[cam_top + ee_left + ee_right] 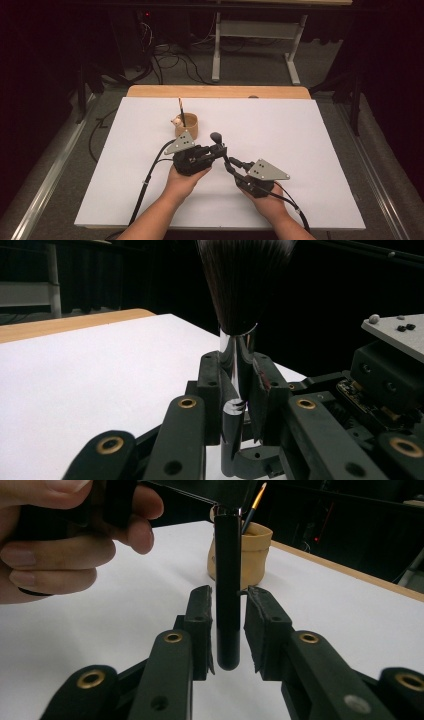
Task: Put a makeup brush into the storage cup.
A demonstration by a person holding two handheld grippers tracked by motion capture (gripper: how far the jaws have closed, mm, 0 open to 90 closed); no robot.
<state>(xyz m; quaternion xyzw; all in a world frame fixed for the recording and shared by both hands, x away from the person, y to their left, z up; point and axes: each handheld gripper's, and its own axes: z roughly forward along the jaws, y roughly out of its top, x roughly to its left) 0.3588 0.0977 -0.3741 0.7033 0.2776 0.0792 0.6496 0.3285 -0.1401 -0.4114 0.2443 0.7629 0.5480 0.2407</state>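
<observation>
Brush [216, 138] stands just right of the cup [186, 125], held above the white tabletop [310, 150], bristles up in the left gripper view and black handle hanging down in the right gripper view. The cup, tan and soft-sided, already carries a thin pencil-like stick [181, 111] and sits just beyond the left tongs.

The step in hand looks like a hand-over of the brush between the two tongs, with the cup a likely place for it. To do it well, one set should keep a firm hold until the other is plainly free. The brush should stay upright so the handle does not swing, and then travel the short way left to the cup without knocking the stick.

Left tongs [212, 151], just right of the cup, are closed on the brush's shiny metal collar [235, 365]; both pads press against it.

Right tongs [231, 164], farther right of the cup, stand a little apart around the black handle [227, 590]. A slim gap shows on each side, so they straddle it without pinching.
</observation>
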